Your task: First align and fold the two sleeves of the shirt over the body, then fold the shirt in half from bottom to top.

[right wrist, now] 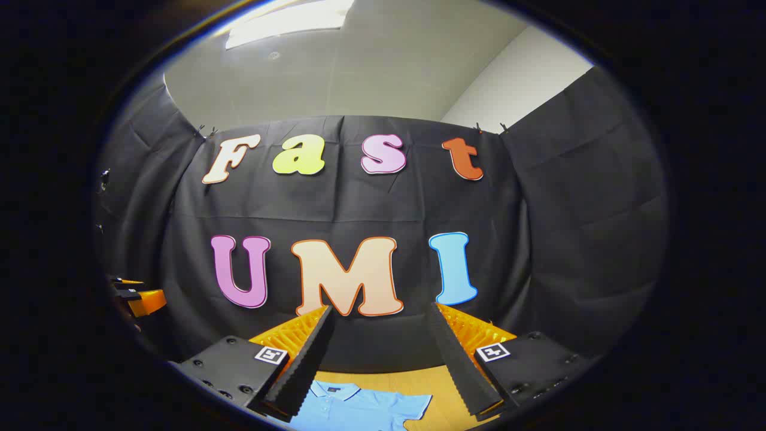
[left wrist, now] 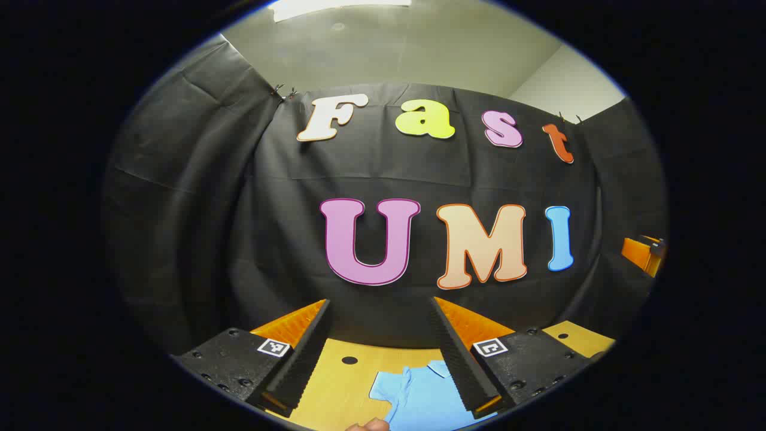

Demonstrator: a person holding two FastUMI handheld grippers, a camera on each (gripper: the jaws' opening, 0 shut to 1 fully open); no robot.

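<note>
Shirt: a light blue polo shirt [left wrist: 422, 398] lies flat on the table, low in the left gripper view, collar pointing toward the booth wall; in the right gripper view the shirt [right wrist: 353, 410] shows its collar and one short sleeve spread out to the side
Sleeves: the sleeve seen in each view lies spread out from the body, not folded over it
Left gripper: the left gripper [left wrist: 383, 353] hangs above the table with its fingers spread wide, nothing between them, well clear of the cloth; it also peeks in at the left edge of the right gripper view [right wrist: 140, 299]
Right gripper: the right gripper [right wrist: 383, 359] is up in the air too, fingers wide apart and holding nothing, with the shirt below; it shows at the far right edge of the left gripper view [left wrist: 643, 254]
Hand: a bit of a hand [left wrist: 368, 425] shows at the bottom edge, just beside the shirt's sleeve
Table: a pale wooden table [left wrist: 335, 383] with a small round hole near the shirt
Backdrop: black cloth wall behind the table, light ceiling above
</note>
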